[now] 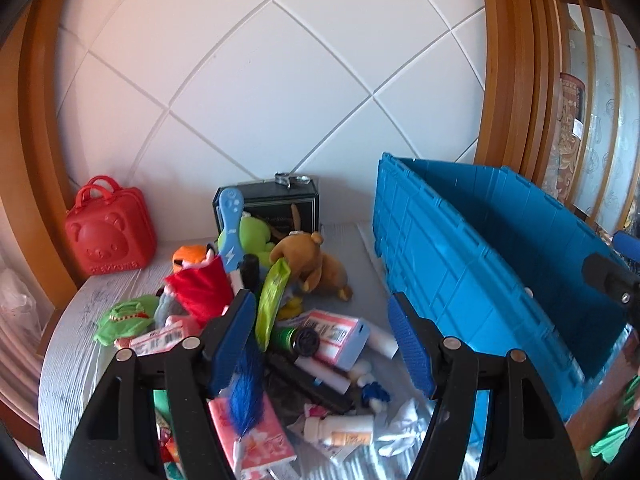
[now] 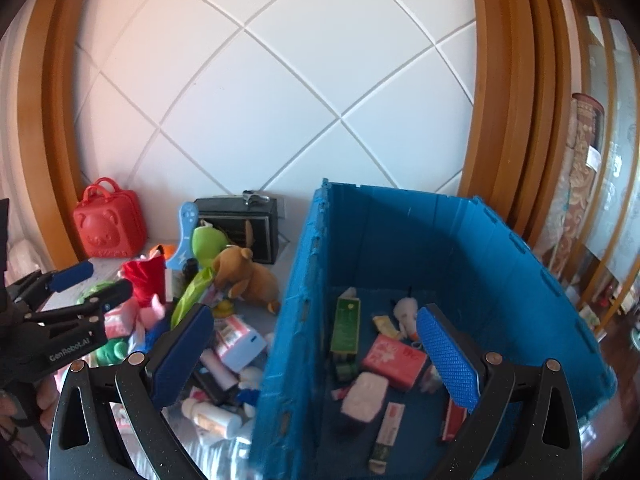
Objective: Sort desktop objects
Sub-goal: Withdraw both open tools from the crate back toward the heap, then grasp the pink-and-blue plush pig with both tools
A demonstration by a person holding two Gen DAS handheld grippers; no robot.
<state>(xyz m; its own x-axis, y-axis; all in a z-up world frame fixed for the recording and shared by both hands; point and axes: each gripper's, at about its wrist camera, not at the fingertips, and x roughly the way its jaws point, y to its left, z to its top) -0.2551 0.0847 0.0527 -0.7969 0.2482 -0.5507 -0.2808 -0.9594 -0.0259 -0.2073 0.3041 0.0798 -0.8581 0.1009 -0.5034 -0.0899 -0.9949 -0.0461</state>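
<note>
Two grippers gaping, empty, left gripper over clutter, right gripper straddling blue crate wall.

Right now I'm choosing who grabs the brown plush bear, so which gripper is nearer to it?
Left. The left gripper hovers open over the toy pile just short of the brown plush bear; the right gripper is open at the blue crate, off to the bear's side.

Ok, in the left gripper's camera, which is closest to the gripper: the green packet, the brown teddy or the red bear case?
From the left gripper:
1. Green packet, standing beside its left finger.
2. Brown teddy, behind the packet, mid-table.
3. Red bear case, far left, against the wall.
</note>
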